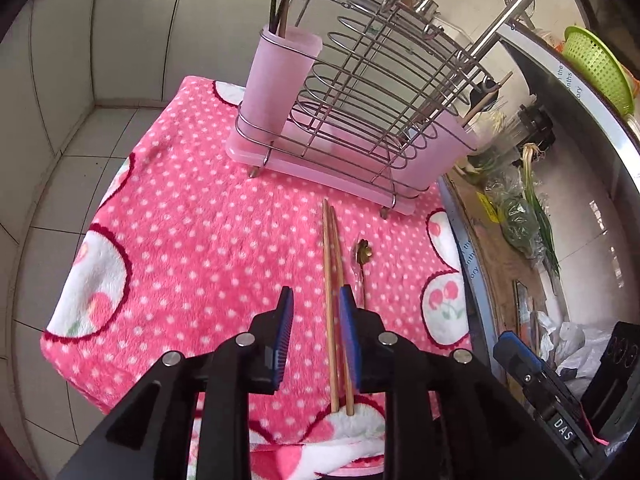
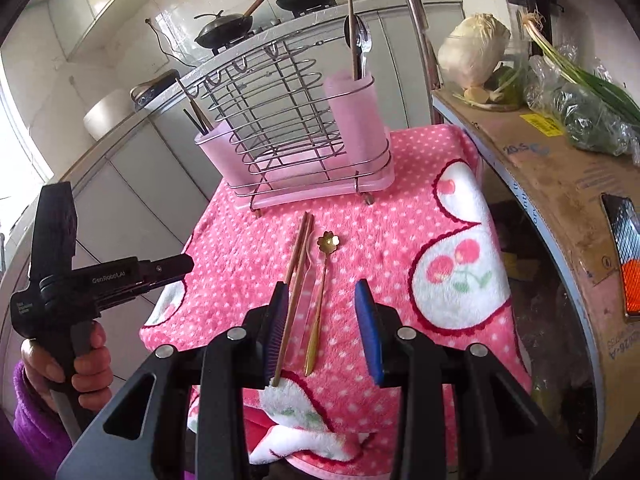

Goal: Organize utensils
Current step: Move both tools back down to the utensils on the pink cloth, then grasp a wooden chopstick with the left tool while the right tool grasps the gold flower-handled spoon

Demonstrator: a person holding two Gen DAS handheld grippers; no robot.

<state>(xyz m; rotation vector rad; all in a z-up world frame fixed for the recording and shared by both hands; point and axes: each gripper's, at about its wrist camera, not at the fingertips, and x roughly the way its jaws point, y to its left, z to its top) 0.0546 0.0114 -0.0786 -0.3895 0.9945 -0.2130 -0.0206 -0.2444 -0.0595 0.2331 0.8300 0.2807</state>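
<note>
Both grippers hang open over the pink dotted blanket (image 1: 192,216), gripping nothing. Left gripper (image 1: 316,300) jaws sit apart, chopsticks (image 1: 334,300) lying between them by the right pad. Right gripper (image 2: 322,292) jaws are wide, gold spoon (image 2: 320,300) between them on the cloth, chopsticks just left. Wire utensil rack (image 2: 288,128) with pink cups stands at far edge.

chopsticks on cloth (image 2: 298,276): 2 | gold spoon (image 2: 320,300): 1 | pink cups (image 2: 354,120): 2 | utensils in cups: perhaps 5
</note>
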